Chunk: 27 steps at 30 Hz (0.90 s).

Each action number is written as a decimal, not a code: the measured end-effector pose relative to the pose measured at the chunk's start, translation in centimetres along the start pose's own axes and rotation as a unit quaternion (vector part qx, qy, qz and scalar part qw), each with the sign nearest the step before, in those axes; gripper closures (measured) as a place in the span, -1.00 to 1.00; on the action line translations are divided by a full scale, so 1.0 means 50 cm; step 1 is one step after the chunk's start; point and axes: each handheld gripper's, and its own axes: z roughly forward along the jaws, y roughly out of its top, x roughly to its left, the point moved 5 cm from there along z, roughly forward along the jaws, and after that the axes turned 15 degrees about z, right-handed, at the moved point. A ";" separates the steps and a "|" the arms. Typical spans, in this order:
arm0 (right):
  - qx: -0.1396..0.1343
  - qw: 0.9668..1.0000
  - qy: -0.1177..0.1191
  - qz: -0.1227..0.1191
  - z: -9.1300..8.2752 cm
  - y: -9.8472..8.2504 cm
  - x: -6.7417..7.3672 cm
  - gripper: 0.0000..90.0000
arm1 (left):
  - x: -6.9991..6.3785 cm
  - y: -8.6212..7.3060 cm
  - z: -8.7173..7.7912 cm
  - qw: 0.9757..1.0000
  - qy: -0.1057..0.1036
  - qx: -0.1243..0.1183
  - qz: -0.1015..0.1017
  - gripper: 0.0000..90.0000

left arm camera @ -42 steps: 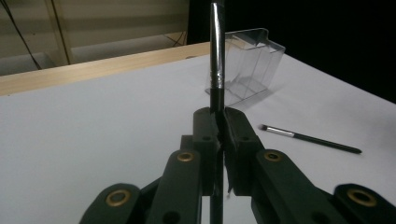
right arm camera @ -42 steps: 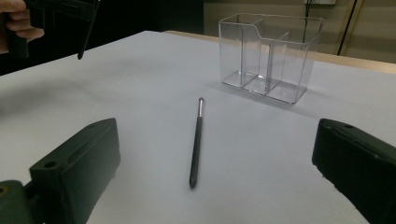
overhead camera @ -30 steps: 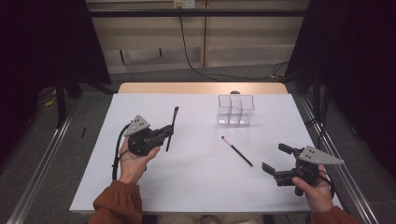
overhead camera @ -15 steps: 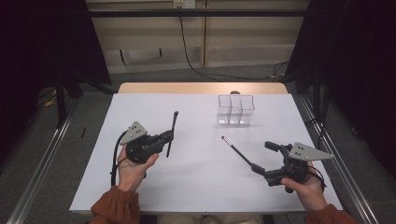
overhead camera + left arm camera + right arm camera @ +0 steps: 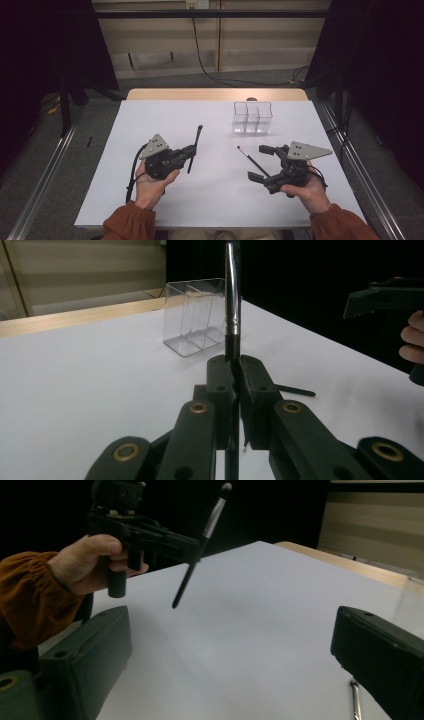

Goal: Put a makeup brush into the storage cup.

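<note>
My left gripper (image 5: 191,151) (image 5: 237,375) is shut on the handle of a black makeup brush (image 5: 196,145) (image 5: 231,300), held upright above the white table. That gripper and its brush (image 5: 200,545) also show at the upper left of the right gripper view. A second thin black brush (image 5: 250,157) (image 5: 296,390) lies on the table to the right of centre; its metal part (image 5: 356,700) shows by my right jaw. My right gripper (image 5: 257,162) (image 5: 232,630) is open, its jaws spread over the near end of that lying brush, with nothing gripped.
A clear plastic organiser (image 5: 252,117) (image 5: 195,315) with several compartments stands at the back right of the white tabletop (image 5: 215,200). A wooden strip (image 5: 215,94) runs along the far edge. Dark floor and rails flank the table.
My right gripper has moved left and risen, coming over the lying brush. My left gripper has shifted slightly nearer with its brush still gripped.
</note>
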 end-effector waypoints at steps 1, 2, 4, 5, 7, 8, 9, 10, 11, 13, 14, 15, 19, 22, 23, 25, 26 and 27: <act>0.000 1.000 0.000 0.000 0.000 0.000 0.000 -0.95 | -0.002 0.002 0.003 1.000 -0.002 -0.003 -0.002 0.87; 0.000 1.000 0.006 -0.001 0.005 0.005 0.004 -0.95 | -0.003 0.004 0.006 1.000 -0.002 -0.002 0.002 0.87; 0.000 1.000 0.011 -0.006 0.014 0.016 0.010 -0.95 | -0.006 0.011 0.012 1.000 -0.005 -0.003 0.005 0.87; -0.002 1.000 0.016 -0.006 0.018 0.021 0.014 -0.96 | -0.008 0.018 0.016 1.000 -0.008 -0.006 0.007 0.87; -0.003 1.000 0.023 -0.007 0.029 0.028 0.018 -0.97 | -0.014 0.026 0.021 1.000 -0.012 -0.011 0.009 0.87; -0.004 1.000 0.027 -0.007 0.034 0.031 0.019 -0.99 | -0.017 0.029 0.025 1.000 -0.013 -0.011 0.013 0.87; -0.004 0.999 0.032 -0.007 0.039 0.033 0.020 -1.00 | -0.021 0.031 0.028 1.000 -0.017 -0.012 0.014 0.87; -0.003 0.999 0.035 -0.006 0.044 0.034 0.020 -1.00 | -0.024 0.031 0.030 1.000 -0.021 -0.009 0.018 0.87; -0.002 0.999 0.035 -0.004 0.049 0.036 0.020 -1.00 | -0.026 0.031 0.033 1.000 -0.023 -0.008 0.019 0.87; -0.004 0.999 0.036 0.002 0.058 0.041 0.022 -0.99 | -0.029 0.030 0.036 0.999 -0.027 -0.006 0.017 0.87; -0.003 0.999 0.037 0.003 0.062 0.044 0.024 -1.00 | -0.030 0.028 0.035 0.999 -0.026 -0.004 0.018 0.87; -0.001 0.999 0.039 0.000 0.065 0.045 0.026 -1.00 | -0.032 0.028 0.035 0.999 -0.030 -0.006 0.016 0.87; 0.002 0.999 0.049 0.004 0.088 0.045 0.030 -0.99 | -0.045 0.021 0.035 0.999 -0.032 -0.007 0.017 0.87; 0.010 0.998 0.055 0.007 0.106 0.043 0.029 -0.90 | -0.056 0.018 0.034 0.999 -0.038 -0.011 0.020 0.87; 0.012 0.998 0.056 0.011 0.111 0.044 0.027 -0.88 | -0.059 0.018 0.033 0.999 -0.043 -0.010 0.019 0.87; 0.009 0.998 0.063 0.020 0.120 0.047 0.024 -0.79 | -0.066 0.018 0.030 0.999 -0.049 -0.014 0.019 0.87; 0.007 0.998 0.065 0.024 0.124 0.049 0.023 -0.77 | -0.067 0.018 0.027 0.999 -0.046 -0.013 0.022 0.87; 0.006 0.997 0.066 0.027 0.127 0.050 0.022 -0.72 | -0.067 0.018 0.025 0.999 -0.047 -0.016 0.021 0.87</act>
